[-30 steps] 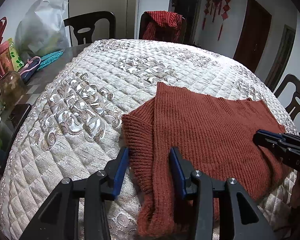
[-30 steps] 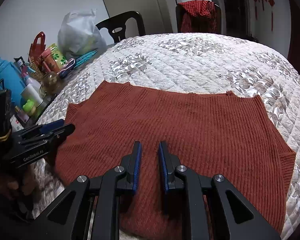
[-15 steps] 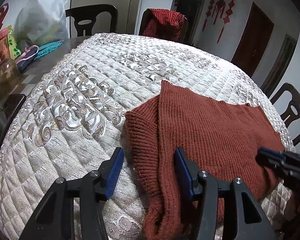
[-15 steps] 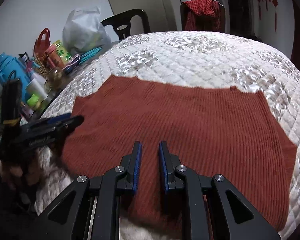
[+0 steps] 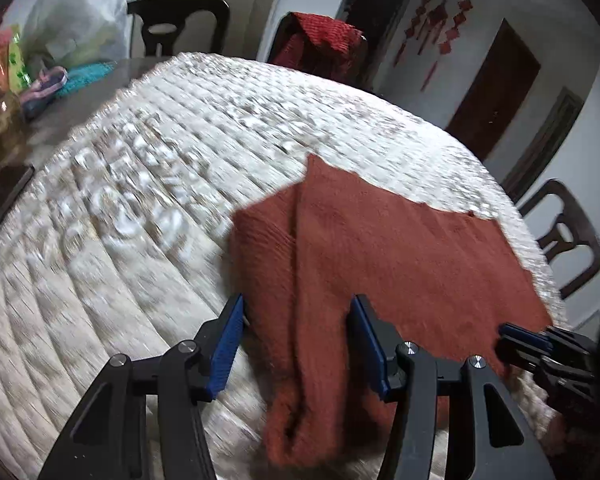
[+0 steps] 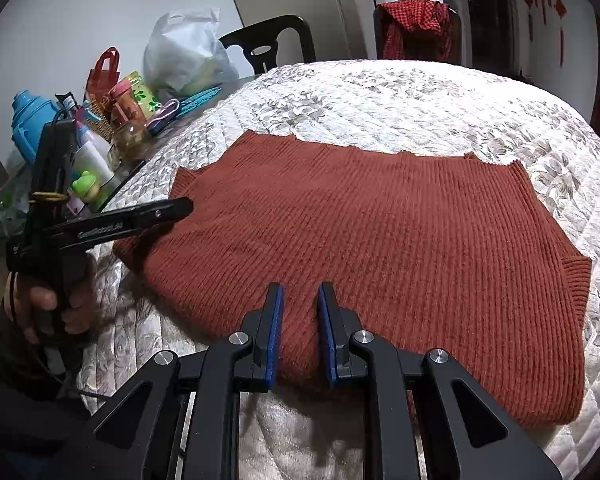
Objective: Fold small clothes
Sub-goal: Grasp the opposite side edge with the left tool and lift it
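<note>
Rust-red ribbed knit garment (image 6: 380,248), flat on white quilted floral table cover (image 6: 420,100), left sleeve folded inward: left gripper (image 5: 296,344) just opening, sleeve released between jaws; right gripper (image 6: 299,332) narrowly parted, seemingly pinching near hem to steady it.

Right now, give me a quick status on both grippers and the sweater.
Left gripper open, just widened, straddling the folded sleeve. Right gripper nearly closed, pinching the rust sweater's near hem. Nothing in the way.

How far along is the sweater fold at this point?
Done: sweater left side folded in. In hand: left gripper has just been opening, fold between its jaws untouched; right gripper seems to pinch the near hem. Remaining: right sleeve still flat, then halving.
</note>
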